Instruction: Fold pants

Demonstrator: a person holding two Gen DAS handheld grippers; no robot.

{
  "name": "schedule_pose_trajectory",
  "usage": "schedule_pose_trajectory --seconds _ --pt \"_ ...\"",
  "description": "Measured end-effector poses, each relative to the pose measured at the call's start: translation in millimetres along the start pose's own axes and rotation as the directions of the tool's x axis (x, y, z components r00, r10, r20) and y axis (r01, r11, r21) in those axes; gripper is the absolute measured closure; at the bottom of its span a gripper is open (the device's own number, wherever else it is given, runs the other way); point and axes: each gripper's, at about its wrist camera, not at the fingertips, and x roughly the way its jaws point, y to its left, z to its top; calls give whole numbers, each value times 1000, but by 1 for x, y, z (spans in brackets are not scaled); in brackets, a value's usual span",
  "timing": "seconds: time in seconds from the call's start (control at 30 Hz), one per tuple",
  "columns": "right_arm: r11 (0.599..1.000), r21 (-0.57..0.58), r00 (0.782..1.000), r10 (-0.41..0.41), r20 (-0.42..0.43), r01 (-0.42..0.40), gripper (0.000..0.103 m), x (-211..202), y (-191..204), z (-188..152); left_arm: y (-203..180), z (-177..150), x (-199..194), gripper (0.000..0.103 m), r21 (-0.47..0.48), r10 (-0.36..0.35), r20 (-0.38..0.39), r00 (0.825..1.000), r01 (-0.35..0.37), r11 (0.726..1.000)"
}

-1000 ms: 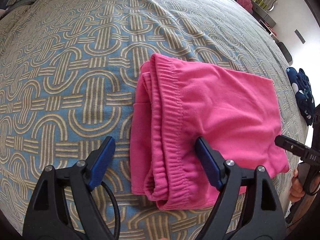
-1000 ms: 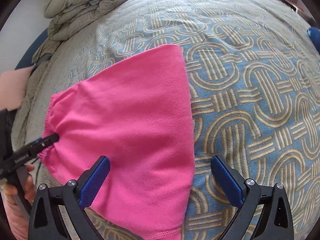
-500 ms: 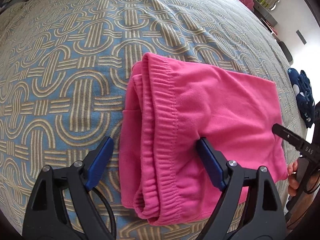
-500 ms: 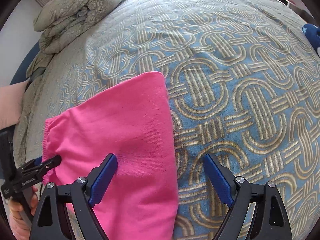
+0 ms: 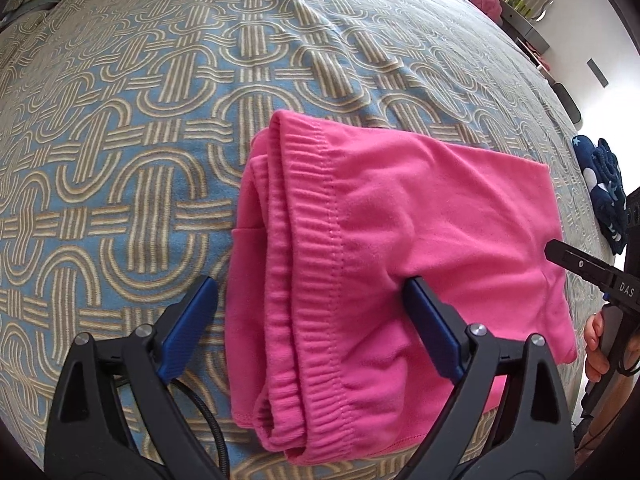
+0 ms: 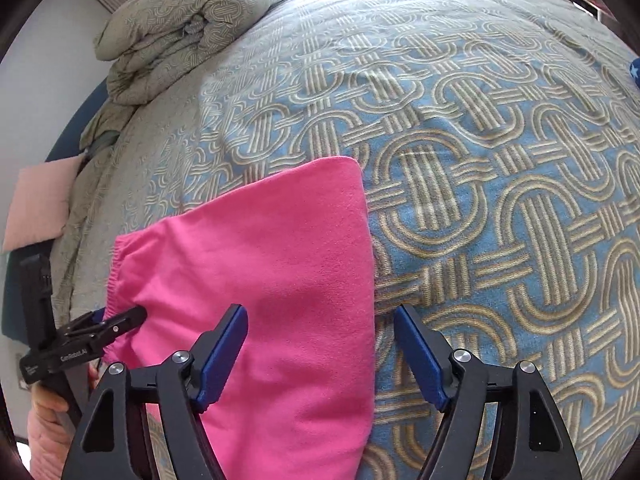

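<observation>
Near the bed's (image 5: 120,128) front edge the pink pants (image 5: 400,240) lie folded, so I let my left hand-held gripper (image 5: 308,300) widen, released over the waistband, while my right hand-held gripper (image 6: 320,344), narrowing but unclenched, straddles the folded edge.

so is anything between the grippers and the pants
Nothing visible. The left gripper straddles the waistband edge of the pants, jaws just opening; the right gripper straddles the other edge, jaws just closing, not clamped.
</observation>
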Motion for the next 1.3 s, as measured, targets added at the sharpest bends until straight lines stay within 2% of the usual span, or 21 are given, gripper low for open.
schedule_pose_trajectory --seconds 0.07,0.13,0.23,0.27,0.37,0.4,0.47,0.53,0.63,0.7,0.73,0.8,0.87,0.9,0.93,0.97,1.0,1.03,1.13,1.3 --pt "1000 -24 1000 -11 4 11 27 2 6 0 -5 3 3 12 3 -23 -5 1000 23 1000" --pt "998 -67 1000 -7 6 8 36 3 17 -1 -13 4 4 15 20 -6 -9 1000 6 1000" --pt "991 -117 997 69 26 -66 36 0 30 -6 -19 3 -1 29 60 -4 4 1000 4 998" --pt "990 -131 998 65 27 -61 36 0 32 -7 -20 2 -3 32 74 1 8 1000 -1 997" --pt "989 -147 1000 23 -2 -24 36 7 32 -7 -13 1 -3 32 71 -9 0 1000 9 997" --pt "991 -133 1000 22 -13 -23 36 8 29 -6 -9 2 -3 32 58 -15 -5 1000 15 998" --pt "993 -112 999 33 -24 -36 36 6 24 -5 -2 2 -1 21 24 -14 -19 1000 15 1000" --pt "994 -101 999 36 -37 -40 36 5 21 -4 2 1 1 15 8 -2 -15 1000 2 1000" --pt "993 -109 998 32 -49 -37 35 8 19 -5 -2 -3 3 6 45 25 3 1000 -25 999" --pt "993 -116 998 20 -55 -26 34 11 21 -5 -5 -3 7 3 58 24 10 1000 -24 998" --pt "993 -116 998 16 -58 -23 31 12 23 -6 -6 -1 9 4 55 15 11 1000 -16 998" --pt "994 -109 998 15 -60 -21 24 16 26 -5 -11 0 5 20 61 -26 10 1000 25 998" --pt "994 -110 999 -18 -47 12 25 16 32 -5 -16 1 -2 42 68 -28 24 999 26 997" --pt "994 -112 999 -21 -27 18 37 13 36 -5 -18 1 -5 48 76 -29 30 999 27 997" --pt "994 -106 1000 -27 -13 25 54 12 38 -5 -19 1 -10 61 80 -29 40 999 25 996" --pt "995 -92 1000 -27 -5 26 61 9 38 -5 -18 0 -15 69 79 -31 50 998 27 996" --pt "997 -73 1000 -5 -2 5 76 6 36 -4 -16 0 -20 72 72 -42 57 997 38 997" --pt "998 -56 1000 21 3 -20 83 2 33 -4 -14 -1 -26 73 59 -58 62 996 54 997" --pt "995 -33 995 94 19 -93 84 -11 29 -3 -13 -4 -45 75 53 -85 77 993 81 995" --pt "990 -96 993 108 48 -103 84 -33 42 -11 -20 -13 -60 74 92 -59 97 994 50 994"
